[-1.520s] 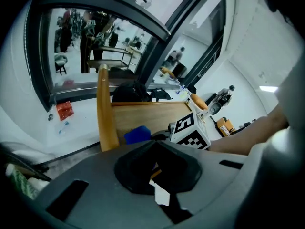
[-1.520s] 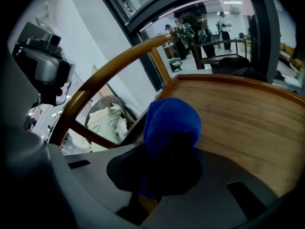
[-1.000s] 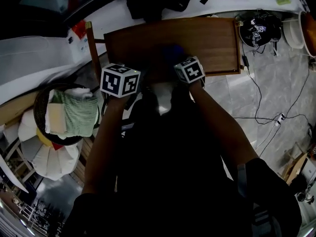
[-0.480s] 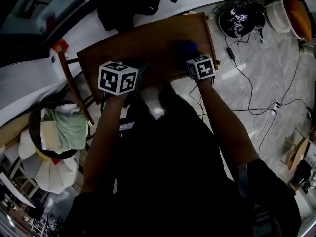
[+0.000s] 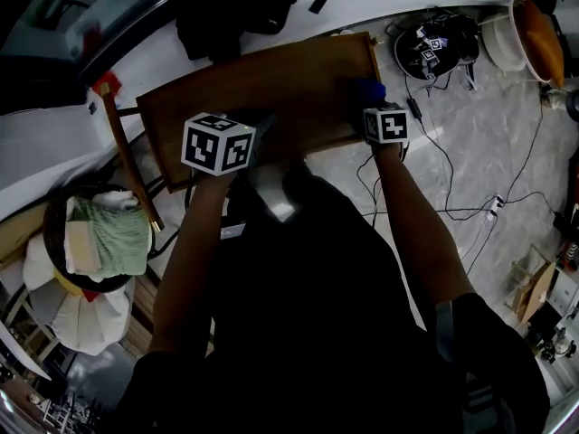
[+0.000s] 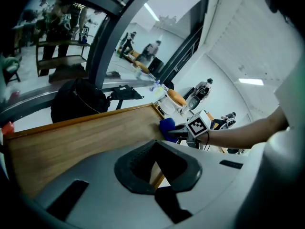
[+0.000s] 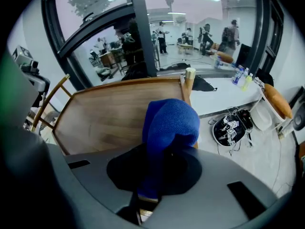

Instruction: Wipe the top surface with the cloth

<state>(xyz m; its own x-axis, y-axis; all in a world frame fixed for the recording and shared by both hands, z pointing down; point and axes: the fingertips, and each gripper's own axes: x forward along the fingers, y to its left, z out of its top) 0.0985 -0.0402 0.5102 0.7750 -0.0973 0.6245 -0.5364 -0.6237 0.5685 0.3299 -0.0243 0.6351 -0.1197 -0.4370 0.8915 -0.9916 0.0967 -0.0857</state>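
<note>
The brown wooden table top point(image 5: 262, 84) lies ahead of me. My right gripper point(image 5: 375, 107) is shut on a blue cloth point(image 5: 366, 89) and presses it on the table's right end, close to the near right corner. In the right gripper view the cloth point(image 7: 169, 123) bulges out of the right gripper point(image 7: 164, 161) over the wood point(image 7: 109, 113). My left gripper point(image 5: 249, 147) hovers at the table's near edge, left of centre. In the left gripper view the left gripper point(image 6: 155, 168) looks shut with nothing in it, and the cloth point(image 6: 167, 128) shows far off.
A black bag point(image 5: 235, 12) sits on the white ledge behind the table. A round basket point(image 5: 54, 242) holding a green cloth stands at the left. On the floor at the right lie cables point(image 5: 452, 179), a black bundle point(image 5: 434, 43) and a white bowl point(image 5: 507, 39).
My right gripper has slid the blue cloth to the right along the table, from the middle to the right end. The left gripper has stayed at the near edge.
</note>
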